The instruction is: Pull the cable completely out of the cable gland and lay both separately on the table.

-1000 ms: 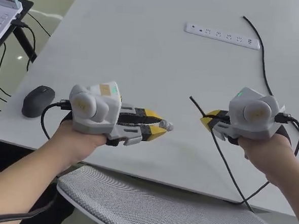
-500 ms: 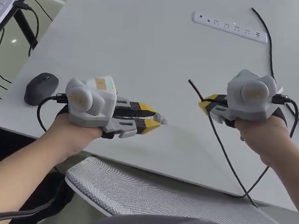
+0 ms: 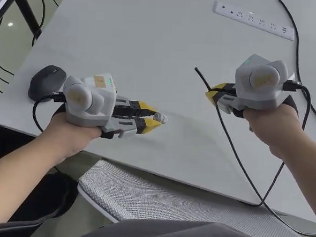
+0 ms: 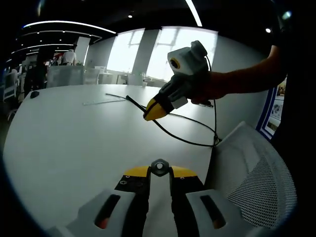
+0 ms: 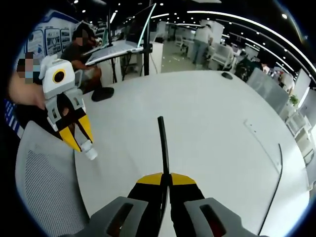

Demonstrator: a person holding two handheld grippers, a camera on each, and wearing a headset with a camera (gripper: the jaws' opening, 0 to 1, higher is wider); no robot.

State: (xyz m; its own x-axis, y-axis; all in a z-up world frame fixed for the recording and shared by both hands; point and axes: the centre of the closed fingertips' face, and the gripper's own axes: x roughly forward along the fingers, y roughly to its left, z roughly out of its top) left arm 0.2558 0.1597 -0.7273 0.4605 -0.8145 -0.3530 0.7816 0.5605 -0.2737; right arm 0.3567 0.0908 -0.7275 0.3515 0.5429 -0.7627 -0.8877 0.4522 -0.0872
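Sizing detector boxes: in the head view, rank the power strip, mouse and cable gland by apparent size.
1. power strip: longest, though thin and farthest from the camera.
2. mouse: shorter but wider. Its area looks close to the strip's, so this order is unsure.
3. cable gland: clearly smallest.

Left gripper [image 3: 157,118], right gripper [image 3: 208,93]: light-grey moulded housings; black jaws tipped yellow; screw heads near jaw bases; black leads [image 3: 34,113] exit rear; green lights [image 3: 251,61]; tan sticker [image 3: 99,81] on left.

Gland [image 3: 159,118] & cable [image 3: 241,165] well apart
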